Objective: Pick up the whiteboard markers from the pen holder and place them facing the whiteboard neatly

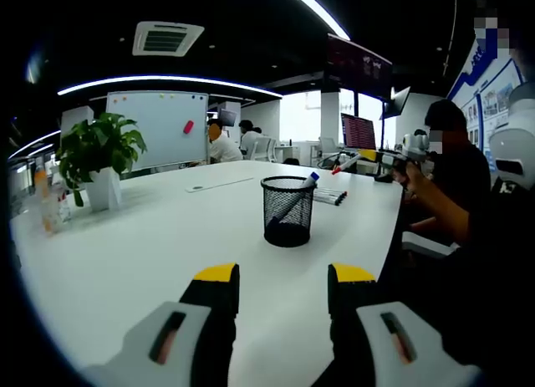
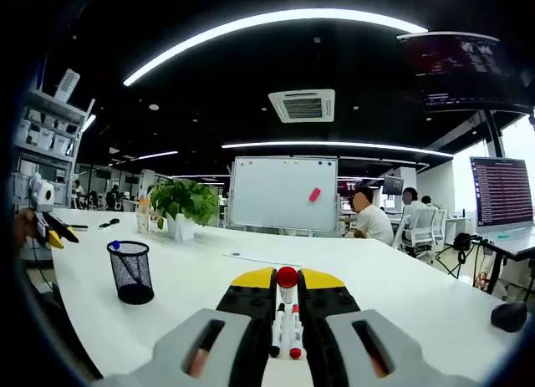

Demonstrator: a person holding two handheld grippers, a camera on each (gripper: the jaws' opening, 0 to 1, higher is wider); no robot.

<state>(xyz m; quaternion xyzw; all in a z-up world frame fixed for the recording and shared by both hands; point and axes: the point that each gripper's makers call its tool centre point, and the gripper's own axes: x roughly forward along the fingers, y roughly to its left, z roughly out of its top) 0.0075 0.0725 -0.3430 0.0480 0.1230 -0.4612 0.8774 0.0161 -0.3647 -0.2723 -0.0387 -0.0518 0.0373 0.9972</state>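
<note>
A black mesh pen holder (image 1: 288, 210) (image 2: 131, 272) stands on the white table (image 1: 150, 245), with a blue-capped marker (image 1: 310, 179) (image 2: 114, 246) leaning inside it. My left gripper (image 1: 284, 274) hovers open in front of the holder, nothing between its jaws. My right gripper (image 2: 287, 280) is shut on a red-capped marker (image 2: 287, 277) whose cap points toward the whiteboard (image 2: 284, 193) (image 1: 159, 128). Below it, in the gap between the jaws, more markers (image 2: 284, 330) show. In the left gripper view the right gripper (image 1: 358, 159) hovers over a row of markers (image 1: 330, 196) lying beyond the holder.
A potted plant (image 1: 100, 153) (image 2: 184, 205) and bottles (image 1: 46, 199) stand on the table's left side. People sit at desks near the whiteboard (image 2: 372, 220). The person holding the grippers (image 1: 456, 178) sits at the table's right edge. A monitor (image 2: 501, 190) stands far right.
</note>
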